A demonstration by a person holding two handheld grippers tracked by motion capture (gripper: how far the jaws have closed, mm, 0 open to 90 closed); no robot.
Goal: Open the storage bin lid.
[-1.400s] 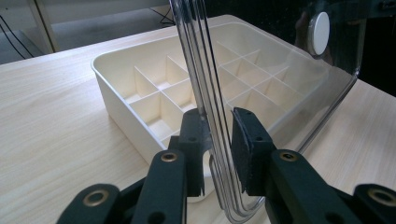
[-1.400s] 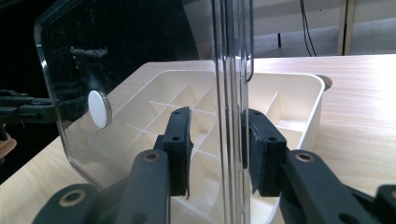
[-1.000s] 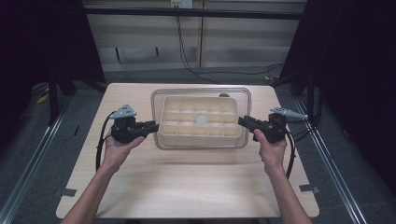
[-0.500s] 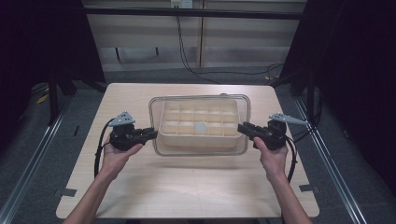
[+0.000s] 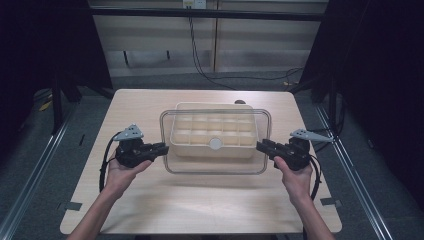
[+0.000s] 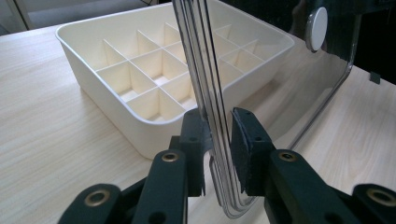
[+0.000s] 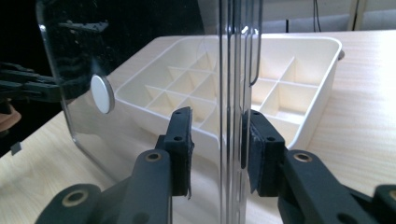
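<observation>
A clear plastic lid [image 5: 215, 167] with a white round knob [image 5: 215, 144] hangs over a cream tray [image 5: 210, 105] divided into several compartments. My left gripper [image 5: 165, 148] is shut on the lid's left edge and my right gripper [image 5: 260, 145] on its right edge. In the left gripper view the lid's ridged rim [image 6: 205, 70] runs between my left gripper's [image 6: 218, 149] pads, with the tray [image 6: 93, 51] behind. In the right gripper view the lid's rim [image 7: 231, 70] stands between my right gripper's [image 7: 217, 149] pads, with the knob [image 7: 102, 94] at left and the tray [image 7: 308, 51] beyond.
The tray rests on a light wooden table [image 5: 200, 210], and a small dark object [image 5: 240, 102] peeks out behind the tray's far rim. Dark tape marks [image 5: 72, 205] sit near the front corners. Metal rails run along both sides of the table.
Both hands have drawn the lid toward the near edge of the table. The tray's far rim, covered before, now lies bare.
</observation>
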